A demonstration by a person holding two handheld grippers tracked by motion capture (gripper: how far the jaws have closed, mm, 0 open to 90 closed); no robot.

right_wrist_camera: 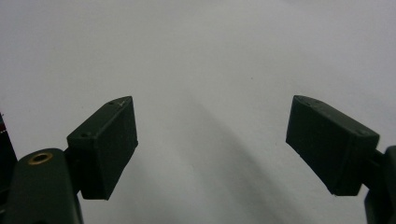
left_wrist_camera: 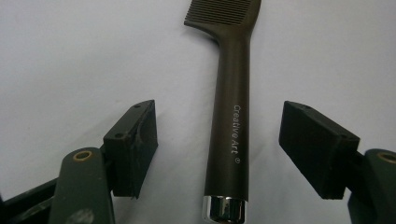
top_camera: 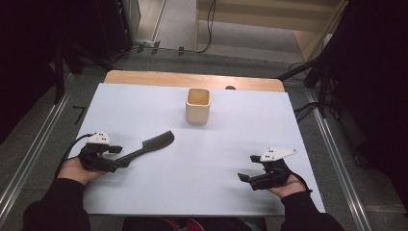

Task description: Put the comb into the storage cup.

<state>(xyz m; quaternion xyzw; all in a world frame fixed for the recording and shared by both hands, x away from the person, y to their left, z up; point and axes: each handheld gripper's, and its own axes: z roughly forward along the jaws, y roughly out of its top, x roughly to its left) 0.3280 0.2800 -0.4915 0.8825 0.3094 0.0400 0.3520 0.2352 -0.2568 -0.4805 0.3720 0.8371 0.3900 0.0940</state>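
A dark comb [top_camera: 150, 146] is seen lying flat on the white table [top_camera: 216, 187], toward its left side, with the toothed head pointing up and to the right and the handle reaching back to the left gripper [top_camera: 117, 156]. In the left gripper view the comb's [left_wrist_camera: 231, 112] handle is framed between the two black jaws of the left gripper [left_wrist_camera: 219, 149], which are spread wide on either side; no contact with the handle can be made out, and its chrome end cap lies at the bottom edge between them. The right gripper [top_camera: 249, 167] is held low over the bare table near the right front corner, well apart from the comb, and in its own view the right gripper [right_wrist_camera: 212, 140] is shown opened wide with nothing between its jaws. A cream square cup [top_camera: 197, 105] stands upright at the far middle of the table, well apart from the comb, and nothing can be seen inside it. The work is judged to be at its very start: the handle has been straddled but not yet gripped. Closing on the handle, lifting the comb and, presumably, carrying it to the cup are all left to be done.
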